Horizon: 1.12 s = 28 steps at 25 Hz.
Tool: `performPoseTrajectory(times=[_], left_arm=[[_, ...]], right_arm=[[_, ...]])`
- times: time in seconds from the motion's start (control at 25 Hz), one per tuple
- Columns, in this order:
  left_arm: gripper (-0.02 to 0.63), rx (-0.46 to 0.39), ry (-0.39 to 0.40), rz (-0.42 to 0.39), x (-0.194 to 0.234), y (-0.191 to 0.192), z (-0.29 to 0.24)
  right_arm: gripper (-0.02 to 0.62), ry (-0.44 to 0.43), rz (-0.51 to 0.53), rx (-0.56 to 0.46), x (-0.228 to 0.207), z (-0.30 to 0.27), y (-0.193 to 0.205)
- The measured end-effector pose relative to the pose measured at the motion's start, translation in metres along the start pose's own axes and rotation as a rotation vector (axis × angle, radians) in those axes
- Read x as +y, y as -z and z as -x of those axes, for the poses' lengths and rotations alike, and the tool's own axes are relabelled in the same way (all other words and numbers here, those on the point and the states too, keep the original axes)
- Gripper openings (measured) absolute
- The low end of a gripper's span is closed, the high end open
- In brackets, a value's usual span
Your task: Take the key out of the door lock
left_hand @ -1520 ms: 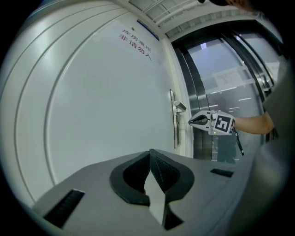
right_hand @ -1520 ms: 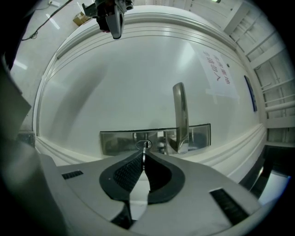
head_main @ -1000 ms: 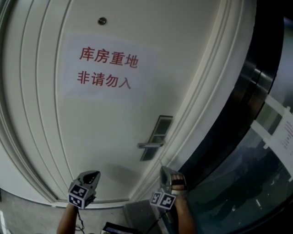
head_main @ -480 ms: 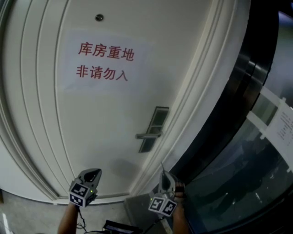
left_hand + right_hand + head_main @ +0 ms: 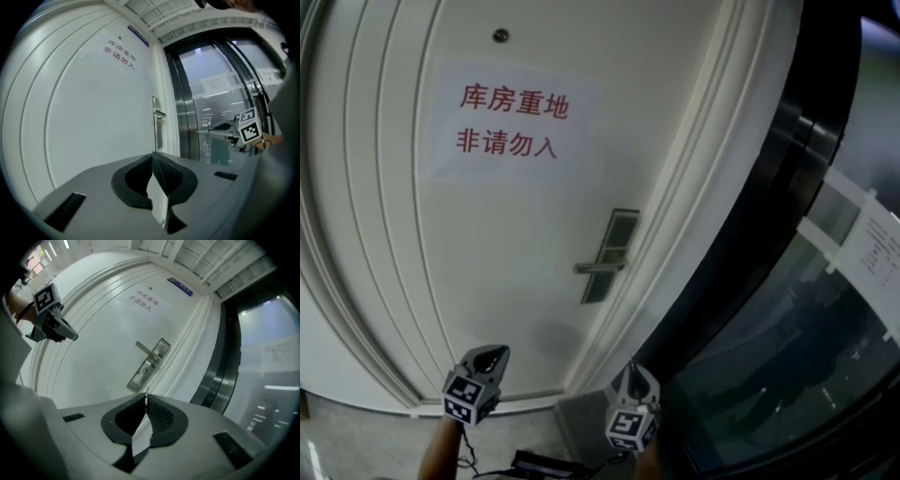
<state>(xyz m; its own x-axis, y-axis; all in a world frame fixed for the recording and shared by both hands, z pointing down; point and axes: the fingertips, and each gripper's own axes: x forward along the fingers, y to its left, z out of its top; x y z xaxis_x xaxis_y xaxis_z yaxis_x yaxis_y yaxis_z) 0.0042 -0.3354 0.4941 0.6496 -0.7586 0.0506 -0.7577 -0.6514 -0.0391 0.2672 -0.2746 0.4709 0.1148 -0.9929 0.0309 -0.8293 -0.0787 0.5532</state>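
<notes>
A white door (image 5: 487, 281) carries a steel lock plate (image 5: 611, 255) with a lever handle (image 5: 598, 267). In the right gripper view the plate (image 5: 149, 365) shows a round keyhole (image 5: 146, 371) with nothing in it. My right gripper (image 5: 146, 401) is shut, and a thin metal sliver, the key (image 5: 146, 393), sticks out edge-on between its pads. That gripper (image 5: 633, 380) hangs low, well short of the lock. My left gripper (image 5: 490, 354) is at the lower left near the door's foot. Its jaws (image 5: 152, 157) are shut with nothing between them.
A paper sign with red characters (image 5: 506, 122) is stuck on the door. To the right run a dark metal frame (image 5: 787, 159) and a glass panel (image 5: 787, 375) with a paper notice (image 5: 874, 253). A dark object (image 5: 544, 464) lies on the floor between my arms.
My right gripper has drawn back and down from the door, turning its marker cube toward the camera. The left gripper has stayed put.
</notes>
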Motion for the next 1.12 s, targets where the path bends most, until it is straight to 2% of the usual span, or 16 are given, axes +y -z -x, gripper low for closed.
performPoseTrajectory(times=[0.24, 0.56, 1.12], left_arm=[[0.009, -0.006, 0.01, 0.001, -0.015, 0.002, 0.007], [0.009, -0.008, 0.007, -0.002, -0.039, 0.008, 0.025], [0.009, -0.008, -0.007, -0.019, -0.07, 0.01, 0.055]], right_arm=[[0.021, -0.022, -0.214, 0.018, 0.001, 0.021, 0.013], [0.021, -0.062, -0.338, 0.027, 0.009, 0.045, 0.032], [0.021, -0.128, -0.465, 0.03, 0.021, 0.078, 0.055]])
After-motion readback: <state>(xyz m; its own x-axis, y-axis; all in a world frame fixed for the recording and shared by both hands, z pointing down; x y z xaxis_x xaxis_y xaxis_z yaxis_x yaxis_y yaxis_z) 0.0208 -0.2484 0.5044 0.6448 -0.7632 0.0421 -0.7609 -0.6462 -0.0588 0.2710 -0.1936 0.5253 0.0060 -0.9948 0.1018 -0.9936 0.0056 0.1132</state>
